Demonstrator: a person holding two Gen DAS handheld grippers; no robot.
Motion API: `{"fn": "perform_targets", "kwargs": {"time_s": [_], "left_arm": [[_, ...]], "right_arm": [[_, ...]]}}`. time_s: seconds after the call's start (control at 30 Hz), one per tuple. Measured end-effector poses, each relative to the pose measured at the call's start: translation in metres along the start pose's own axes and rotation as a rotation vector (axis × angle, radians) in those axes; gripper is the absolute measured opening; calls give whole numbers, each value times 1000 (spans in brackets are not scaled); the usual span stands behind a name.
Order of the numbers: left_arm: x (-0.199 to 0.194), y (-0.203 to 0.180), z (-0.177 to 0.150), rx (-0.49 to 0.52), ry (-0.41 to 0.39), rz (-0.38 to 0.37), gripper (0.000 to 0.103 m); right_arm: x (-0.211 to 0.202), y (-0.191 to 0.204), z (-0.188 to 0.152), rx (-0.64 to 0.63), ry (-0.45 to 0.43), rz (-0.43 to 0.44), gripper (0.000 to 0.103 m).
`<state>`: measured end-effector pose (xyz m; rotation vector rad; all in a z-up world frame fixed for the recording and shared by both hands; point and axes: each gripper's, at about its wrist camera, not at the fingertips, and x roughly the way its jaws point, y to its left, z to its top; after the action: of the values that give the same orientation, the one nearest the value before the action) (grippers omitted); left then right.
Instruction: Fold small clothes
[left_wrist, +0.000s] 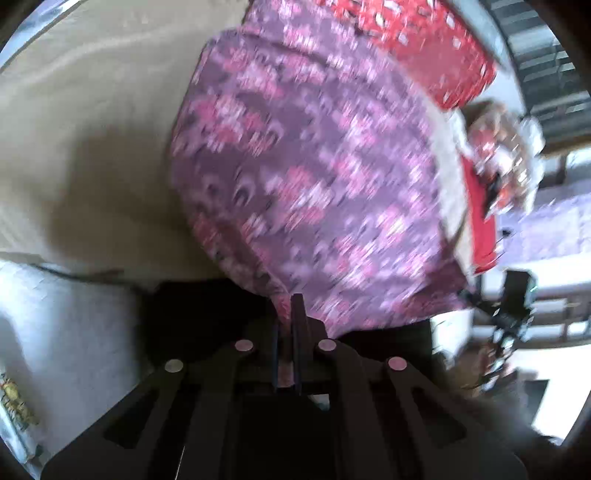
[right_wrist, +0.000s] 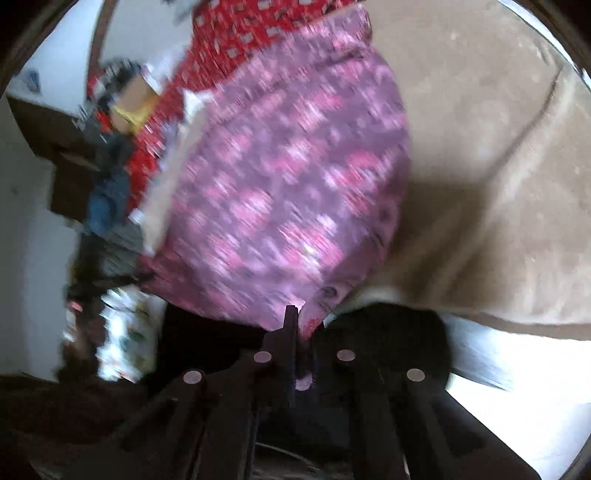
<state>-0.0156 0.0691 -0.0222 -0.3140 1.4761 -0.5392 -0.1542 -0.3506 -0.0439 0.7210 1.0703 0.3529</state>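
A purple cloth with a pink print (left_wrist: 314, 177) hangs spread over a tan surface (left_wrist: 92, 110). My left gripper (left_wrist: 290, 306) is shut on the cloth's near corner. In the right wrist view the same purple cloth (right_wrist: 288, 192) fills the middle, and my right gripper (right_wrist: 301, 321) is shut on its other near corner. Both views are blurred by motion. The cloth hides what lies under it.
A red patterned cloth (left_wrist: 424, 44) lies beyond the purple one and also shows in the right wrist view (right_wrist: 236, 40). A heap of mixed clothes (right_wrist: 110, 155) sits at the left of the right wrist view. The tan surface (right_wrist: 498, 166) spreads to the right.
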Motion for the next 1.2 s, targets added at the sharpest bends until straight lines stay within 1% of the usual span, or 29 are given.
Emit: {"fn": "perform_targets", "kwargs": {"time_s": [0.07, 0.17, 0.23, 0.27, 0.43, 0.53, 0.57, 0.67, 0.77, 0.83, 0.87, 0.97, 1.03, 1.13, 1.2], "left_arm": [[-7, 4, 11, -29, -23, -60, 3], [-24, 11, 31, -66, -62, -119, 3], [-28, 10, 43, -77, -85, -133, 3], [-29, 10, 49, -93, -57, -137, 3], [-34, 19, 90, -156, -117, -164, 3], [-30, 22, 116, -176, -152, -161, 3], [-30, 21, 128, -177, -178, -146, 3], [-25, 24, 158, -187, -239, -140, 3], [-17, 26, 188, -197, -267, -156, 3], [-10, 27, 214, -198, -288, -161, 3], [-7, 27, 222, -200, -295, -160, 3], [4, 25, 261, -205, -326, -160, 3], [11, 26, 282, -211, -345, -164, 3], [26, 28, 321, -228, -357, -146, 3], [37, 30, 340, -241, -363, -136, 3]], "right_arm": [[-3, 6, 8, 20, -43, 58, 5], [-7, 15, 22, 26, -95, 101, 5], [-10, 19, 30, 19, -121, 106, 5], [-10, 23, 37, 17, -137, 108, 5], [-16, 24, 75, 41, -209, 132, 5], [-17, 16, 101, 72, -258, 150, 5], [-16, 14, 110, 86, -274, 162, 5], [-10, 4, 138, 125, -313, 178, 5], [-5, -9, 168, 168, -367, 193, 5], [-1, -18, 191, 201, -407, 206, 5], [1, -21, 201, 213, -418, 207, 5], [16, -34, 240, 257, -457, 204, 5], [24, -42, 260, 282, -480, 198, 5], [41, -64, 292, 363, -510, 209, 5], [53, -76, 308, 412, -512, 201, 5]]}}
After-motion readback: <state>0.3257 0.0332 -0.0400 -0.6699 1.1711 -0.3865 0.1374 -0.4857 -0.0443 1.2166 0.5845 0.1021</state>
